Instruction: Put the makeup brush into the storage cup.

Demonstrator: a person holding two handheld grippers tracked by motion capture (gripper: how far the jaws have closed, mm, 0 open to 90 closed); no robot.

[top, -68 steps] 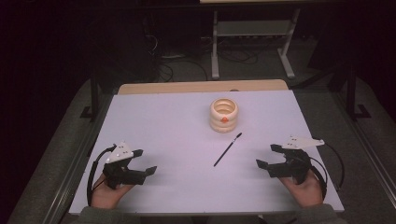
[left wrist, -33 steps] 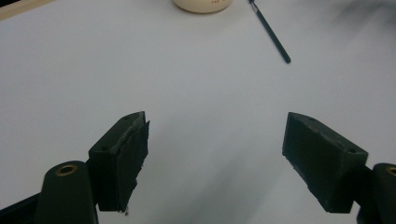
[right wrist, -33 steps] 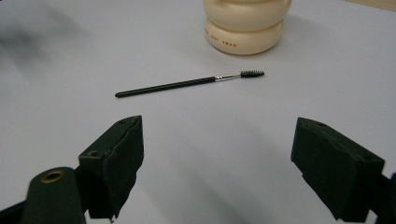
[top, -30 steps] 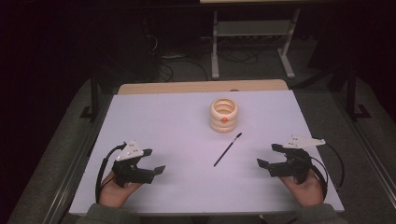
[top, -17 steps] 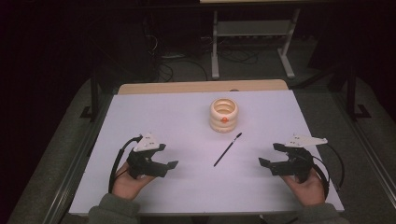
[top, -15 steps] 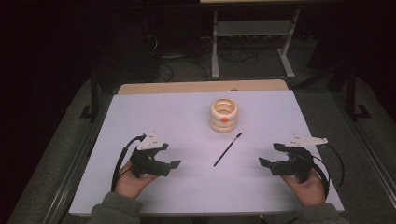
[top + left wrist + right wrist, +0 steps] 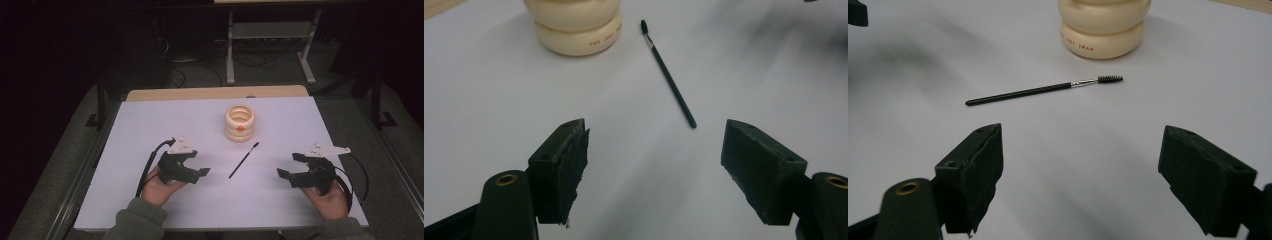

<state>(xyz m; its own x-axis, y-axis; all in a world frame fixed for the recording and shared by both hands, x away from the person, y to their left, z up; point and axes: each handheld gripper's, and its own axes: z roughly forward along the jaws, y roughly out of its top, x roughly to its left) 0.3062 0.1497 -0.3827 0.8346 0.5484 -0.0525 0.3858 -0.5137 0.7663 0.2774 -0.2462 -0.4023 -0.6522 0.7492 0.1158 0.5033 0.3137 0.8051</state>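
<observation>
White table (image 7: 150,125) bears one cream holder (image 7: 239,123) and one black brush (image 7: 243,160), between two spread, empty tools: left tool (image 7: 197,167), right tool (image 7: 289,166).

Worktop (image 7: 150,130) was matt white, smooth, with a bare wood strip at the far edge. Holder (image 7: 239,123) looked like glossy cream plastic or ceramic. Brush (image 7: 243,160) had a black handle, shiny metal ferrule, bristly tip. Fingers (image 7: 561,165) were matt black, rough-edged.

- I'm in what looks like a lab or recording room, dim all around my lit table (image 7: 150,150).
- Loose cables (image 7: 185,70) lie on the grey carpet (image 7: 360,120) behind it.
- A metal-framed stand (image 7: 270,45) sits farther back.
</observation>
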